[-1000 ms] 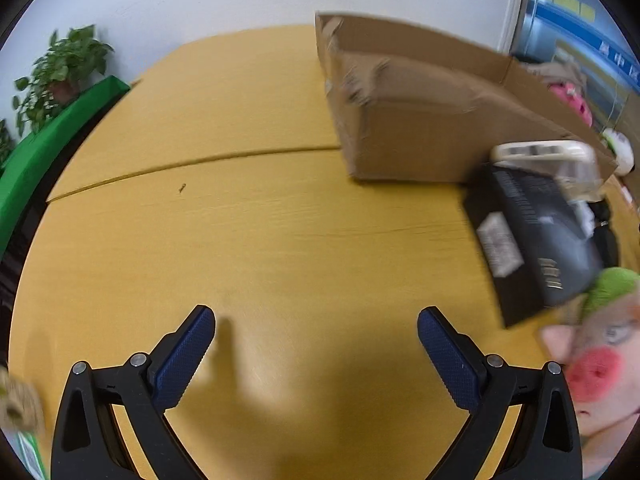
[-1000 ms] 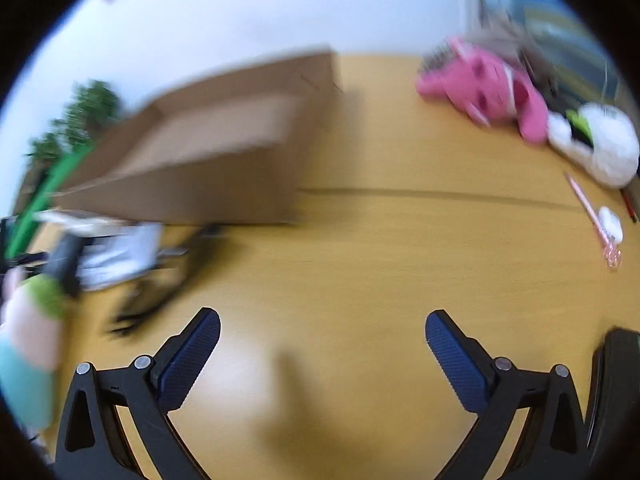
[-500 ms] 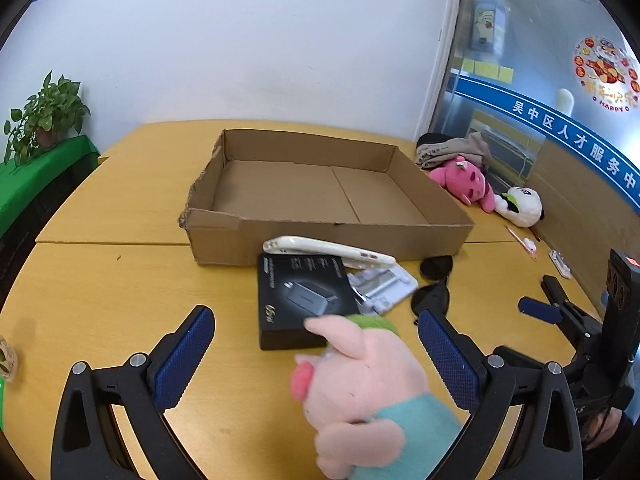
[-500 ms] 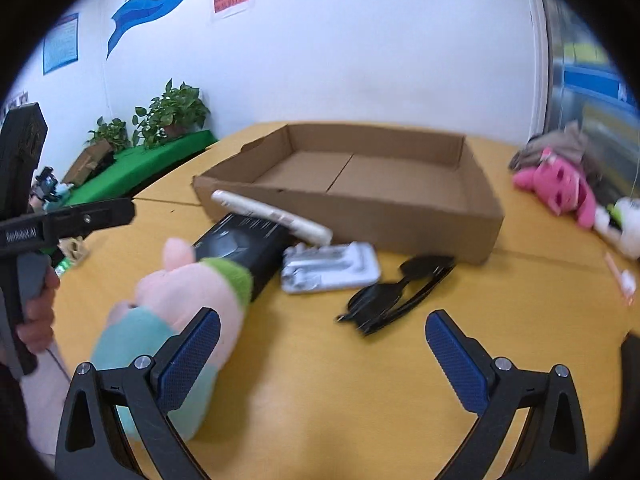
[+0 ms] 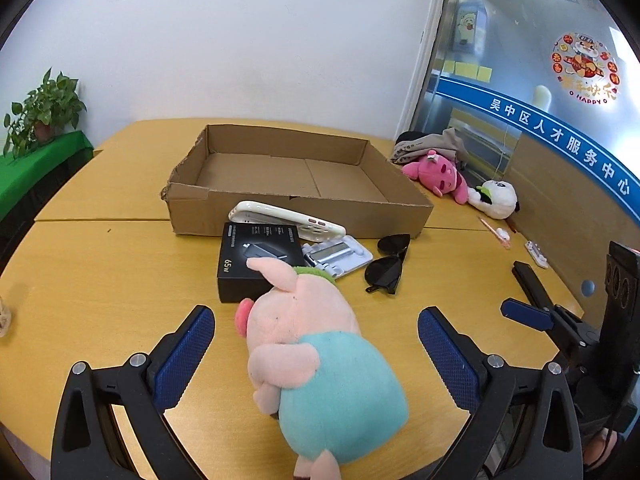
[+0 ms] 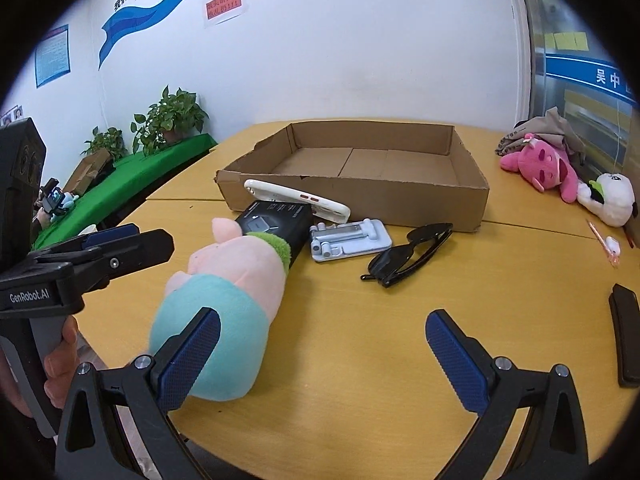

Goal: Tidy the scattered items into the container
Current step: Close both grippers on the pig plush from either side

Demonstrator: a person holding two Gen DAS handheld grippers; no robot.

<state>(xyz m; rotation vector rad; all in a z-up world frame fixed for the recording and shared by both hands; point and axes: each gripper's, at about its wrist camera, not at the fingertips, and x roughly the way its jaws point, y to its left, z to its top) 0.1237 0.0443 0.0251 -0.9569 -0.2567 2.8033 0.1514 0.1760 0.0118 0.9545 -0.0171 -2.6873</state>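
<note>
1. Versus 0.5 s ago: both views have pulled back a bit. In the left wrist view the pig plush [image 5: 316, 356] now sits lower and further in between the left gripper [image 5: 316, 344] fingers; the table [image 5: 104, 272] items have not moved.
2. Versus 1.0 s ago: both cameras were pitched down close to the table with motion blur; now both are level and sharp, with the whole cardboard box [image 5: 296, 184] in view.
3. Left gripper: spread wide, fingers either side of the pig plush, no contact visible. Held low over the near table edge, pointing at the box.
4. Right gripper [image 6: 320, 344]: spread wide, holding nothing. Its left finger overlaps the plush's teal body in view; cannot tell if it touches. Bare table between the fingers.
5. Person's hand [image 6: 60, 364] wraps the left gripper's handle, seen at the left edge of the right wrist view.
6. Task items: all outside the box, on the table in front of its near wall. Pig plush lies on its side, head overlapping the black 65W box [image 5: 256, 264]. White phone case [image 5: 286, 218] leans on that black box against the cardboard wall. Grey phone stand [image 5: 336, 256] just beside the black box, sunglasses [image 5: 388, 264] further right.
7. Cardboard box interior holds nothing.
</note>
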